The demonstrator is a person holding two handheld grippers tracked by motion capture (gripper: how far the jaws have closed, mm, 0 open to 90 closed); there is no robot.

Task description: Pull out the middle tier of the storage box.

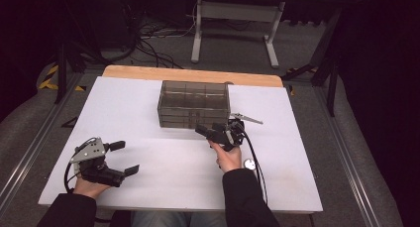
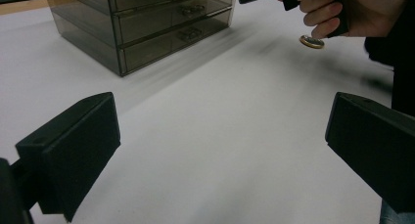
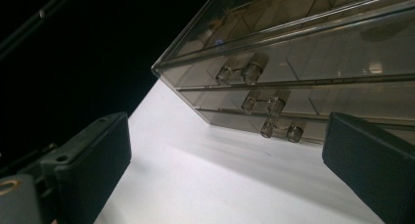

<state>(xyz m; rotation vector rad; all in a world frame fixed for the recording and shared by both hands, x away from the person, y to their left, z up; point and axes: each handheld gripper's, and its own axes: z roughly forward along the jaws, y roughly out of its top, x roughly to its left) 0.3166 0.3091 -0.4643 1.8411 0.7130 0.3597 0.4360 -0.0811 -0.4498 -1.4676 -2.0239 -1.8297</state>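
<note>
The right gripper (image 1: 210, 130) is held spread and empty just before the drawer box (image 1: 194, 104) at the far middle of the table (image 1: 148, 152). One drawer handle (image 3: 242, 70) should be squarely straddled before closing. The left gripper (image 1: 124, 157), also spread, rests near left.

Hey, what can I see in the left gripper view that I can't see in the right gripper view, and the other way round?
The left gripper view alone shows the person's right hand and a small round gold-rimmed disc hanging just under it. The right gripper view alone shows, close up, the three clear drawer handles stacked one above another. Both share the smoky transparent plastic drawer box with its drawers shut, the white table surface, and a pair of black fingers spread wide apart.
</note>
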